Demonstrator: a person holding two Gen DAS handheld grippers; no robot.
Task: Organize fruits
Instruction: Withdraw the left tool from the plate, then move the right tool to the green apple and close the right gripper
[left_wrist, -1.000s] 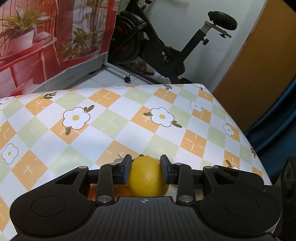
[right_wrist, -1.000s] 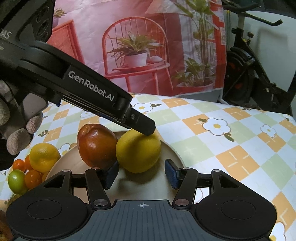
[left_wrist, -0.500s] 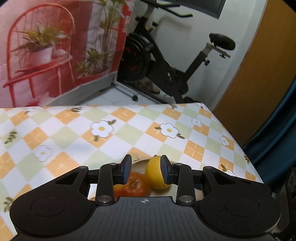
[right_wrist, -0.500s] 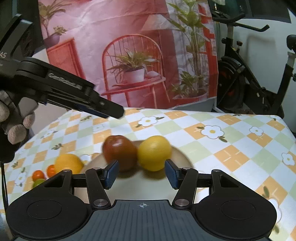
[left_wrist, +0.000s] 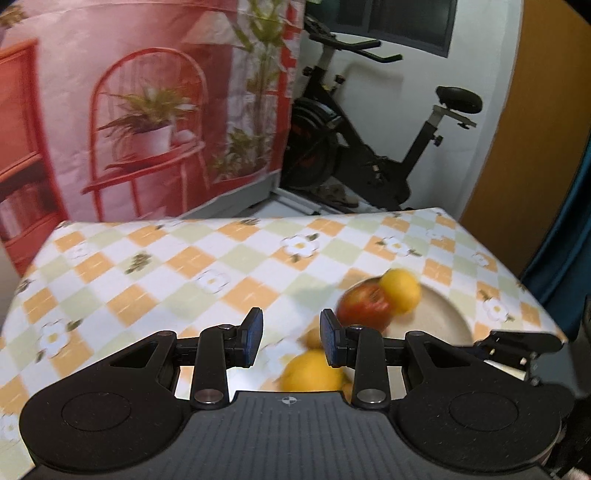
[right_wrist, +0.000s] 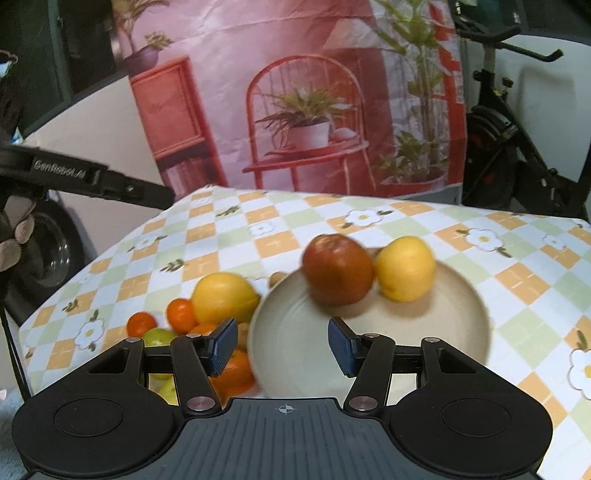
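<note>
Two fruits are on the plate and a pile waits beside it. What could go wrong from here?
1. The red apple and yellow fruit sit touching at the far side of the plate; setting another fruit against them may roll one off.
2. The loose fruit pile is tightly clustered, so grasping the large yellow one could scatter the small oranges toward the table edge.
3. Both views are blurred, so aiming may suffer.

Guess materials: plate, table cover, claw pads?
Plate: probably glazed ceramic, possibly melamine; smooth cream surface with faint concentric rings and a soft sheen.
Table cover: likely wipeable vinyl or oilcloth; printed checks and flowers, lying flat and draping over the edge.
Right claw pads: look like blue ribbed rubber, matte, on black plastic arms.
</note>
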